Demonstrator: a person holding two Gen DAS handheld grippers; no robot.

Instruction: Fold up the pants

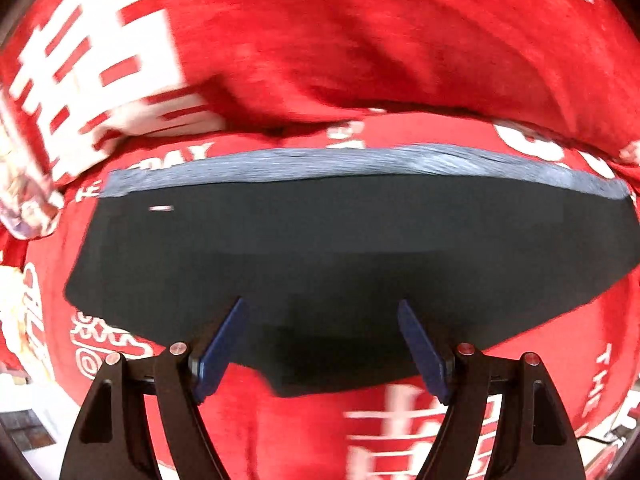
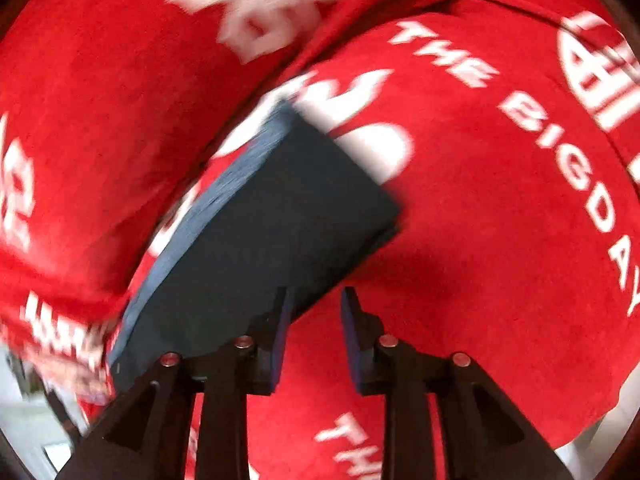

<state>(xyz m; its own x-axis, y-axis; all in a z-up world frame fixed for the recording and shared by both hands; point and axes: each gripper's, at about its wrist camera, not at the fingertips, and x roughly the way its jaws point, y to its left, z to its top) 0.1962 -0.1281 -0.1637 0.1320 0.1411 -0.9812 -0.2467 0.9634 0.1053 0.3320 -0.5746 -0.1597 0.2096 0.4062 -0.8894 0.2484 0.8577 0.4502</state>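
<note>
The pants (image 1: pixel 340 248) are dark, folded into a flat wide bundle with a blue-grey band (image 1: pixel 360 164) along the far edge. They lie on a red cloth. My left gripper (image 1: pixel 321 304) hangs over the near part of the bundle, its blue pads wide apart with nothing pinched between them. In the right wrist view the same pants (image 2: pixel 272 216) run diagonally from lower left to centre. My right gripper (image 2: pixel 317 292) is at their lower right edge. Its jaws stand a little apart: the left pad overlaps the dark fabric and red cloth shows in the gap.
A red cloth with white lettering (image 2: pixel 480 200) covers the whole surface, and a thick fold of it (image 1: pixel 360 40) rises just behind the pants. A pale patterned fabric (image 1: pixel 24 200) shows at the left edge. Light flooring (image 2: pixel 24 420) is visible past the cloth's lower left corner.
</note>
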